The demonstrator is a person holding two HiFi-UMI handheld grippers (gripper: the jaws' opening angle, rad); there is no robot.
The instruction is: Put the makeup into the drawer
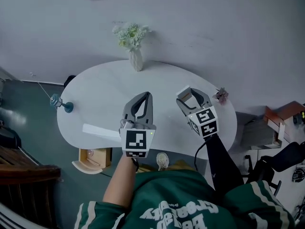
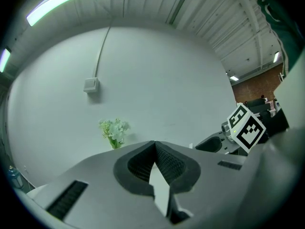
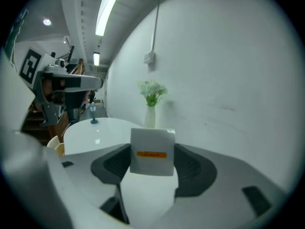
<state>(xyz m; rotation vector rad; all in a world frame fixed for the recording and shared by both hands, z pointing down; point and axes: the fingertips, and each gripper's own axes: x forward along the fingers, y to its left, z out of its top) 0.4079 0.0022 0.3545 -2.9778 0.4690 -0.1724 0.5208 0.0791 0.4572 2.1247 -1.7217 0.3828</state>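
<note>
Makeup box (image 3: 152, 151) gripped upright in my right gripper (image 1: 192, 98); drawer (image 1: 90, 168) open low and left, nearer my left gripper (image 1: 143, 101); its jaws closed together, empty.

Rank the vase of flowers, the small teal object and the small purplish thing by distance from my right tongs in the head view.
1. Small purplish thing: just right of the right tongs, which grip a white box, at the table's right edge.
2. Vase of flowers: far edge, up-left.
3. Small teal object: far left edge.
</note>
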